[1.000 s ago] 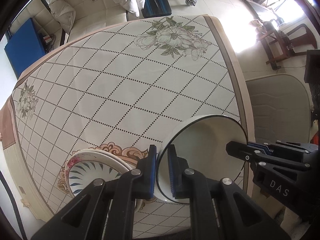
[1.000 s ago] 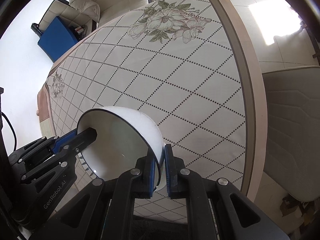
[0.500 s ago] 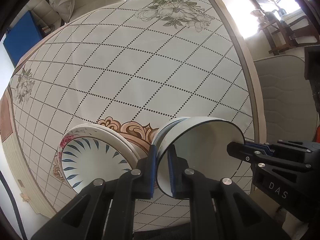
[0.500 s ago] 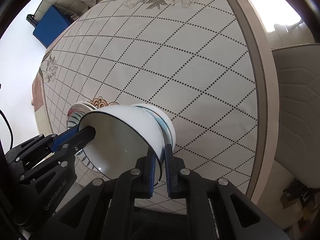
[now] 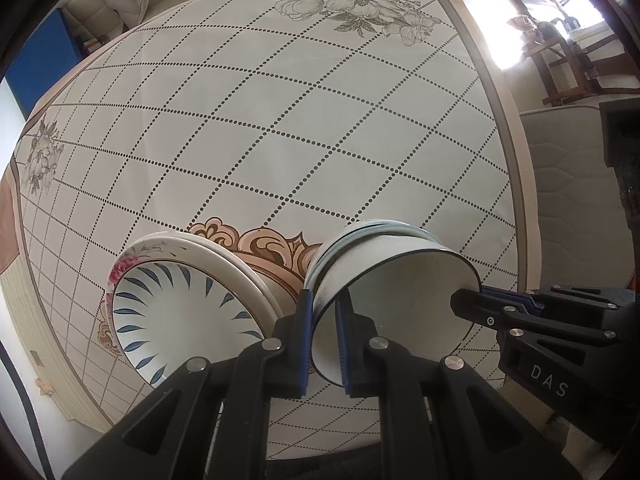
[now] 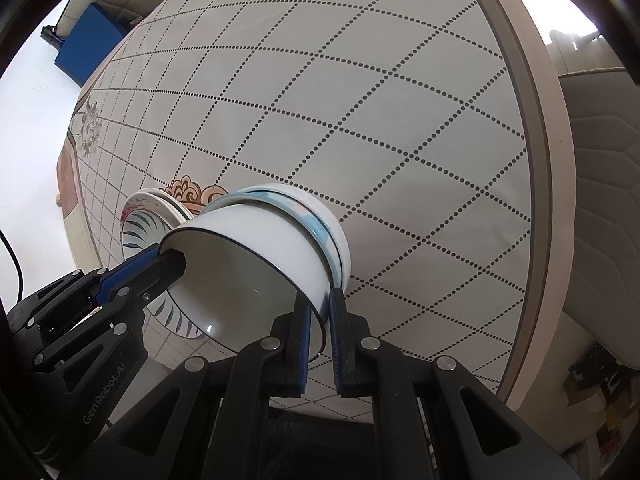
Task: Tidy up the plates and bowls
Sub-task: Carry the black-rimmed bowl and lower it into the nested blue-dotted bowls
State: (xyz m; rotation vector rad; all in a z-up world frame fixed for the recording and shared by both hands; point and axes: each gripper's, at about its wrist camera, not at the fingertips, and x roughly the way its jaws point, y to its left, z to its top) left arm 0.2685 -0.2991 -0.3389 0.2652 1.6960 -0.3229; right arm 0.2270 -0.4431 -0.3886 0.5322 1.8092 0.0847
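Fingers [image 5: 305, 336] pinch dark-rimmed white bowl [image 5: 400, 304], nested atop bowls.

A white bowl [image 5: 394, 300] with a thin dark rim sits nested in a stack of bowls [image 5: 374, 230], of which only the rims show beneath it, one of them pale blue. In the right wrist view the same bowl [image 6: 256, 256] shows a plain white outer wall and a greyish inside, with the stack [image 6: 320, 216] around its base. Just to the left of the stack, near but apart, lies a pile of plates [image 5: 188, 304]: the top one white with blue leaf strokes spreading from the middle, the ones below cream, one with a pink flower on its rim. All stand near the table's front edge.
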